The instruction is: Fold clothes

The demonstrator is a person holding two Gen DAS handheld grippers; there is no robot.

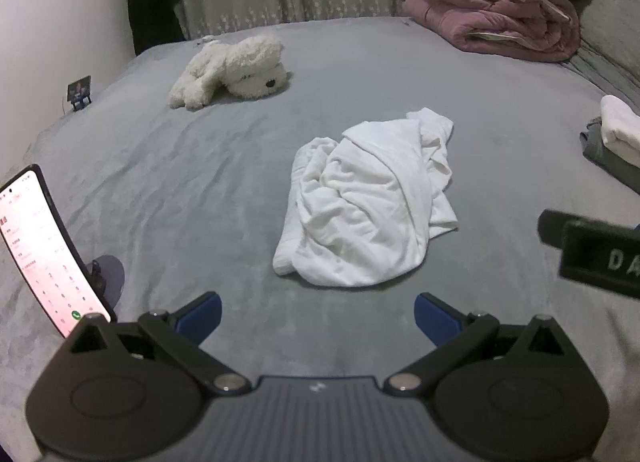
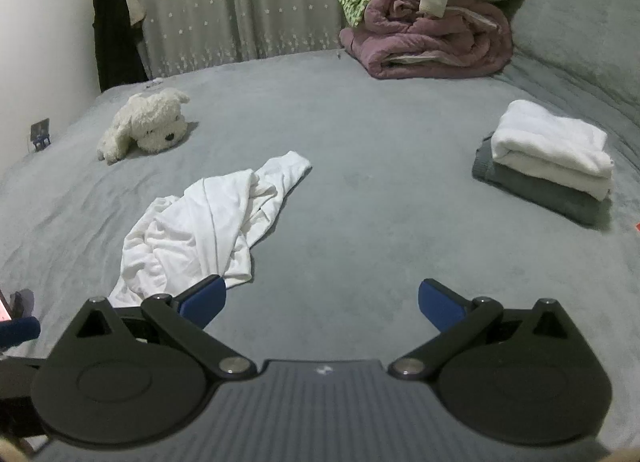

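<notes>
A crumpled white garment (image 1: 368,202) lies in a heap on the grey bed (image 1: 200,182); the right wrist view shows the same garment (image 2: 204,230) left of centre. My left gripper (image 1: 318,316) is open, hovering just short of the heap's near edge with nothing between its blue pads. My right gripper (image 2: 322,306) is open too, to the right of the garment, its left pad close to the cloth's near corner. Part of the right gripper's black body (image 1: 596,254) shows at the right edge of the left wrist view.
A folded stack, white on grey (image 2: 548,162), rests at the right. A white plush dog (image 1: 232,70) lies far left. Rolled pink quilt and bedding (image 2: 428,30) pile at the back. A lit phone (image 1: 40,250) stands at the left.
</notes>
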